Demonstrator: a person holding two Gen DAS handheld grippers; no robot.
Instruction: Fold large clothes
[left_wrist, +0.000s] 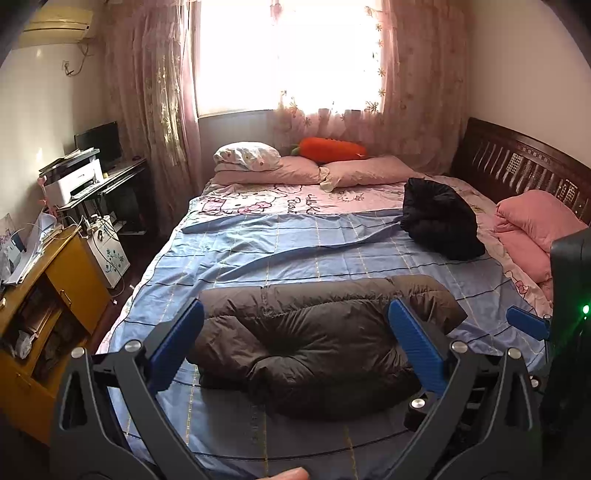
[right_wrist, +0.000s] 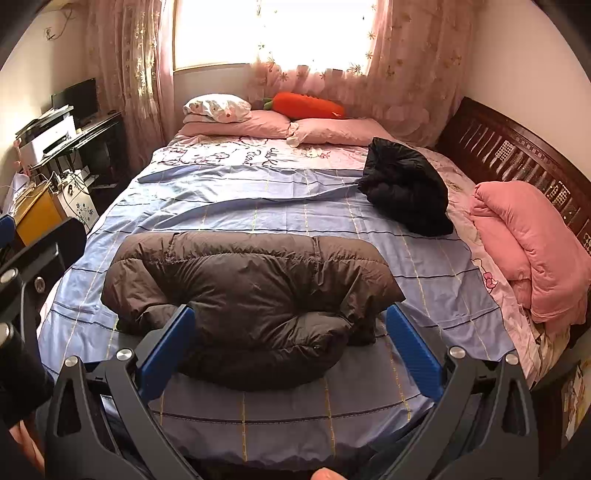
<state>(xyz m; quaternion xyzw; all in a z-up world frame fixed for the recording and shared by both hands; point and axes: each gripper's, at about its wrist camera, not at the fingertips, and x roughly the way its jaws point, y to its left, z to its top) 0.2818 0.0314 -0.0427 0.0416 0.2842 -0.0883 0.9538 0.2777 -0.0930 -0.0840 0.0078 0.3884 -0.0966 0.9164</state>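
1. On the near part of the blue checked bed sheet (right_wrist: 258, 206) lies a brown quilted puffer jacket (right_wrist: 251, 291), folded into a thick bundle with its rounded end toward the cameras.
2. Both views show the left tongs (left_wrist: 295, 332) spread wide, blue pads on either side of the brown bundle, pinching nothing; whether the pads touch the fabric cannot be told.
3. Right tongs (right_wrist: 291, 332) are likewise spread wide, their blue fingers flanking the near end of the same jacket, and nothing is held.
4. Farther back to the right, a black puffy jacket (right_wrist: 406, 192) sits crumpled in a heap, well apart from the brown one.
5. Beside the dark wooden headboard (right_wrist: 517, 155) on the right rests a folded pink quilt (right_wrist: 532, 243).
6. Against the curtained window (right_wrist: 266, 29) at the far side lie pink pillows (right_wrist: 332, 131), with an orange carrot-shaped plush cushion (right_wrist: 308, 105) on top of them.
7. At the left wall stand a yellow wooden cabinet (left_wrist: 70, 280) and a white printer (left_wrist: 74, 181).
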